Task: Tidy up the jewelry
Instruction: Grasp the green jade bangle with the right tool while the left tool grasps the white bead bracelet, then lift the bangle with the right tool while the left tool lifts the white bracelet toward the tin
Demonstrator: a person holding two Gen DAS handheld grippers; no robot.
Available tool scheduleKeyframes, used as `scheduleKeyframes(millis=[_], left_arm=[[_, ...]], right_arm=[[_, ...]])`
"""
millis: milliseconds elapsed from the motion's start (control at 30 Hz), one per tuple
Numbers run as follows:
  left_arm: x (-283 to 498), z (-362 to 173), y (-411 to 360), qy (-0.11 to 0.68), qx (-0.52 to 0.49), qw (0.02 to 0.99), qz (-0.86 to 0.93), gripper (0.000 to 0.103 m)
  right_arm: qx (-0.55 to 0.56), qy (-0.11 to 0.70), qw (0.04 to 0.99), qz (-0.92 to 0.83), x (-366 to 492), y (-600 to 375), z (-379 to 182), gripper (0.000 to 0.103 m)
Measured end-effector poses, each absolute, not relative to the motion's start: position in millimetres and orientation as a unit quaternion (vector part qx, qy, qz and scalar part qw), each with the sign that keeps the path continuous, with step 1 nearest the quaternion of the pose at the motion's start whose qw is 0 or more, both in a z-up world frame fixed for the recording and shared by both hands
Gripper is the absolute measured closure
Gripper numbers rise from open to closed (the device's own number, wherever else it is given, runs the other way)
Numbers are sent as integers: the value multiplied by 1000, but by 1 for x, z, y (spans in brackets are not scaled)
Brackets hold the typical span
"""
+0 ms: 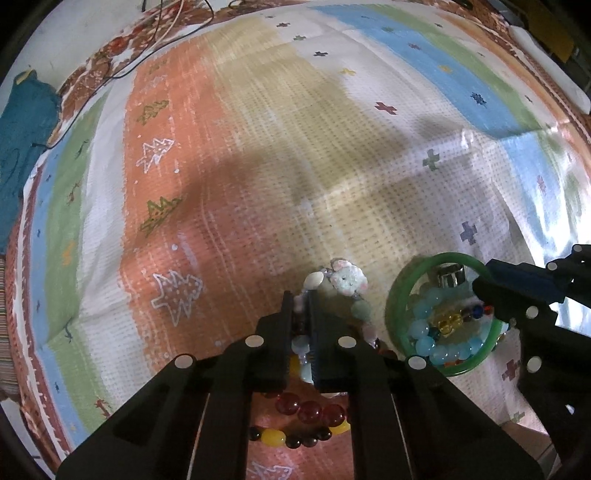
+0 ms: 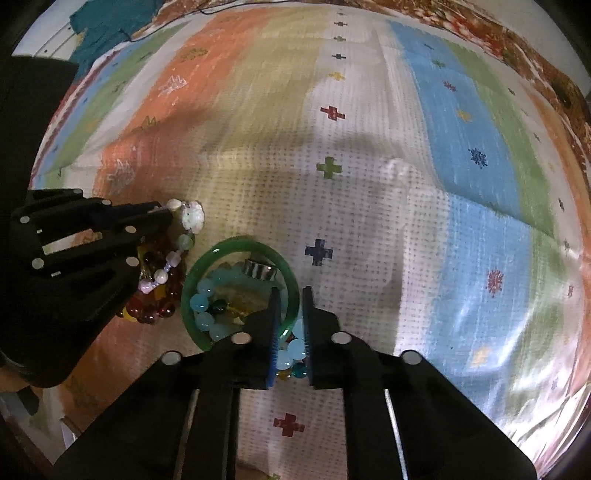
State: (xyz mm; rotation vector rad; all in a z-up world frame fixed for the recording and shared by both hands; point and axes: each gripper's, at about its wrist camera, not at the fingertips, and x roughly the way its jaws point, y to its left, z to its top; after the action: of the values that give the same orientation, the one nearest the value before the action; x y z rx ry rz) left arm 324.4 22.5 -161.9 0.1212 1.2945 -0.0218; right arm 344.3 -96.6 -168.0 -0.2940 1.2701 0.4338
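My left gripper [image 1: 301,299] is shut on a pastel bead bracelet with a white bunny charm [image 1: 347,278]; it also shows in the right wrist view [image 2: 192,218]. Under it lie a dark red bead bracelet [image 1: 310,410] and a brown-and-yellow one [image 1: 273,437]. A green bangle [image 1: 397,295] rings a light blue bead bracelet [image 1: 421,328], yellow beads and a silver ring [image 1: 450,277]. My right gripper [image 2: 290,295] is shut on the green bangle [image 2: 236,243] and the blue beads [image 2: 291,350] at its near rim.
Everything lies on a striped cloth [image 1: 258,147] in orange, beige, white, blue and green with small crosses. A teal cloth [image 1: 22,140] and cables [image 1: 162,33] lie at the far left edge.
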Motion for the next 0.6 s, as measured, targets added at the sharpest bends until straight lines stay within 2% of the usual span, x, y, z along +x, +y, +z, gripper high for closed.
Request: scheduleKeyframes(millis=[600], left_arm=[[304,-103,36,555,6,832,12,96]], right_arm=[[-127,547,803,199,329,-118,-130,94]])
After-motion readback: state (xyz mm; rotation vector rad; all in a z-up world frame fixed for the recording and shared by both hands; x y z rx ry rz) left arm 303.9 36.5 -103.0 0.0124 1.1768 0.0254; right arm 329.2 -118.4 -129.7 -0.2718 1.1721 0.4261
